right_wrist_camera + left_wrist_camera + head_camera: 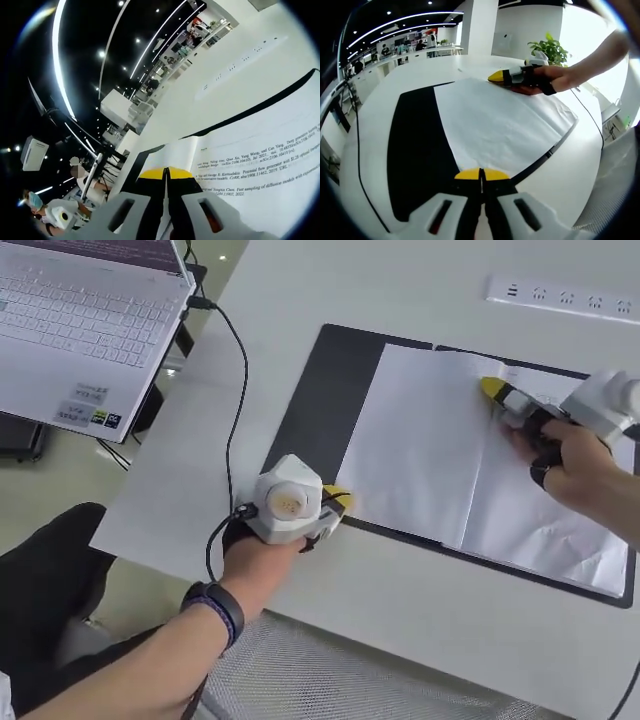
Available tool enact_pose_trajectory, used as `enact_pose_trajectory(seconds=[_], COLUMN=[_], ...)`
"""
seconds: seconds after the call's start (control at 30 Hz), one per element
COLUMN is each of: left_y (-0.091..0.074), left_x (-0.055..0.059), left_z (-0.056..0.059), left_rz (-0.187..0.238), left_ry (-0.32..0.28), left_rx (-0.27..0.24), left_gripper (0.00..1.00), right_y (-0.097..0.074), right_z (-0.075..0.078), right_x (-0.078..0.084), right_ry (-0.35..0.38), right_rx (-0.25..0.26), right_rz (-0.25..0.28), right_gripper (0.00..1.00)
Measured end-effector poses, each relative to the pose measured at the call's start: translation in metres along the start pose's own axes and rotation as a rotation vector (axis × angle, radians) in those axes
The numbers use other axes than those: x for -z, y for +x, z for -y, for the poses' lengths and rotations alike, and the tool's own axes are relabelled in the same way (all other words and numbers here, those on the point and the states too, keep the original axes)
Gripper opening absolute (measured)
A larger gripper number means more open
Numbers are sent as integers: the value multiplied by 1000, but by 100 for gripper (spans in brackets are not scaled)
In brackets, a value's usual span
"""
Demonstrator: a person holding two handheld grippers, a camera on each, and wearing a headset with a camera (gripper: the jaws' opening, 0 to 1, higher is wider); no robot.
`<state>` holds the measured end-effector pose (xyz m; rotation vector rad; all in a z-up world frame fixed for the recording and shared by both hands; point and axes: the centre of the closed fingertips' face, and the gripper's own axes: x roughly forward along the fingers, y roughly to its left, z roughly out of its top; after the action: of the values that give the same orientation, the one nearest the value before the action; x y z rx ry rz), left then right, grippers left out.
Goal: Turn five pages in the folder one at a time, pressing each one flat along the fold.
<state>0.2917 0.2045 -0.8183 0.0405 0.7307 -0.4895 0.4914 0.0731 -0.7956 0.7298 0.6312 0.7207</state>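
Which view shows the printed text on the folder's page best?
The right gripper view: the printed text is close and partly legible there. In the head view it is too faint to read on the page; in the left gripper view the paper looks plain white.

Matt black folder, creased white paper pages

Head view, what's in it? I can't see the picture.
A black folder lies open on a white table. The right hand-held gripper rests on a page by the fold; the left hand-held gripper sits at the folder's near edge.
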Motion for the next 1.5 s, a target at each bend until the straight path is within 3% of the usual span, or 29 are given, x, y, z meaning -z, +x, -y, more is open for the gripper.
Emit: enact_pose_trajectory(seconds=[0.2,0.33,0.43,0.53,0.67,0.87,1.3,1.5], left_y=[0,0,0,0,0,0,1,1], left_x=[0,0,0,0,0,0,1,1], left_z=[0,0,0,0,1,1,1,1], left_rz=[0,0,1,2,3,5,4,8], left_ry=[4,6,7,7,7,5,24,18], left_rx=[4,5,5,6,7,11,22,23], left_gripper=[0,0,0,0,0,0,0,0], right_y=[-22,-36,-39,-41,-53,-70,-93,-104], right_z=[-31,-41,-29,-28,-40,-51,-70,-78], right_x=[24,33,30,32,45,72,114,134], right_ry=[-24,-20,-26,-30,-29,-41,-55,-80], right_rx=[-48,-61,-75,-79,-87,-119,-148,-169], right_rz=[-50,-65,-89,-97,-96,-145,-224,-286], right_gripper=[0,0,0,0,0,0,0,0])
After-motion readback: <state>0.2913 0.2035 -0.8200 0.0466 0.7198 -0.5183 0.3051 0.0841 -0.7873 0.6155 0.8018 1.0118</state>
